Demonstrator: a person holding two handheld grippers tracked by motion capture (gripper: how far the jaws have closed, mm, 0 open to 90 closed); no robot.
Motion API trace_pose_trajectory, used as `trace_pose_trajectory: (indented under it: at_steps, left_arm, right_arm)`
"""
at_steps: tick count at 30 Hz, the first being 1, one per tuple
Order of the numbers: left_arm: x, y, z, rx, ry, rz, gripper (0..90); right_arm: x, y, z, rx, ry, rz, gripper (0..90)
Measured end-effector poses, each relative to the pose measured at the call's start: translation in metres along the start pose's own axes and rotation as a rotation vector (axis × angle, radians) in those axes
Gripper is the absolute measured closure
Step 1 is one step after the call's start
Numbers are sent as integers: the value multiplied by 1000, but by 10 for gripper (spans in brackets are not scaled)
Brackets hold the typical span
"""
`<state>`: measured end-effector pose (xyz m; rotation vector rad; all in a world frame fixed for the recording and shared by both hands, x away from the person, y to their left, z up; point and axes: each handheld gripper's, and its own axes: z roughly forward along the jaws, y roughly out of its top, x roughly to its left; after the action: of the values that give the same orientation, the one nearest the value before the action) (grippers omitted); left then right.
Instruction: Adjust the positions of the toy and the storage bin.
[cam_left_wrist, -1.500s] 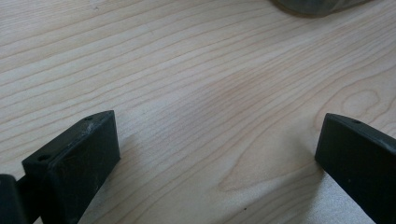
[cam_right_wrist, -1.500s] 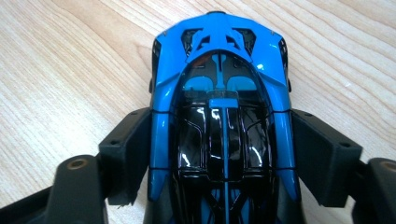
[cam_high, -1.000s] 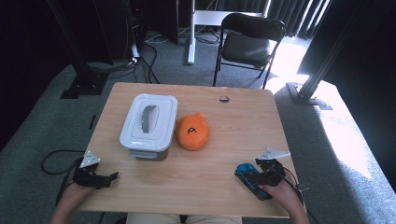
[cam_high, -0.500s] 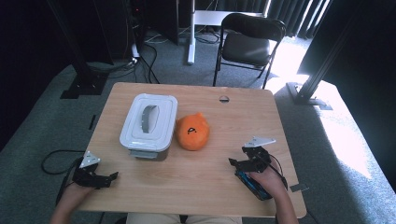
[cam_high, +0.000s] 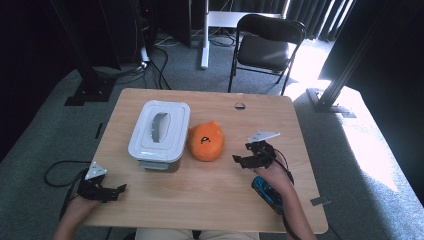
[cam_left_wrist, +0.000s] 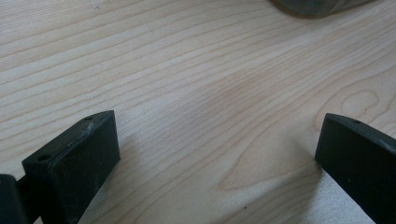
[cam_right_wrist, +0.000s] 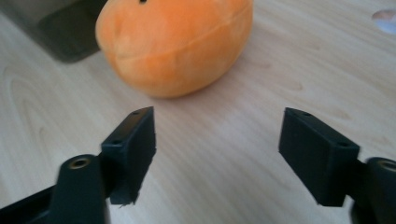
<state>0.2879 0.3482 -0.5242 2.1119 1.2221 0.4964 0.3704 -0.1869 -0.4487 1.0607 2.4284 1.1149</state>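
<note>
An orange plush toy (cam_high: 206, 141) with a black mark lies mid-table, right beside a white lidded box (cam_high: 160, 132). My right gripper (cam_high: 241, 153) hovers just right of the toy and points at it. Its jaws stand open, have just been closing a little, and hold nothing. In the right gripper view the toy (cam_right_wrist: 177, 42) lies a short way beyond the right gripper (cam_right_wrist: 217, 140), apart from both pads. My left gripper (cam_high: 120, 193) rests open at the table's front left corner. The left gripper (cam_left_wrist: 217, 149) has bare wood between its jaws.
The wooden table (cam_high: 280, 125) has bare room along its front and right side. A small dark round piece (cam_high: 240, 105) sits near the far edge. A black chair (cam_high: 265, 47) stands behind the table. The box's corner (cam_left_wrist: 317, 5) lies far ahead of the left jaws.
My right gripper has moved from the front right edge forward and left, up to the orange toy. The left gripper has stayed put.
</note>
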Motion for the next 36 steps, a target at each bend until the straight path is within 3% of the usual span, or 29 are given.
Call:
trace_pose_trajectory:
  at_steps: [12, 22, 27, 31, 36]
  left_arm:
    - [-1, 0, 0, 3, 5, 6, 3]
    - [-1, 0, 0, 4, 8, 7, 4]
    - [-1, 0, 0, 5, 6, 9, 3]
    - [-1, 0, 0, 5, 6, 9, 4]
    - [-1, 0, 0, 5, 7, 9, 4]
  right_arm:
    - [4, 23, 27, 13, 47, -38, 317]
    - [6, 33, 51, 49, 37, -77, 402]
    - [6, 33, 58, 57, 52, -85, 466]
    - [7, 34, 59, 42, 77, -102, 617]
    - [10, 35, 59, 53, 84, -128, 716]
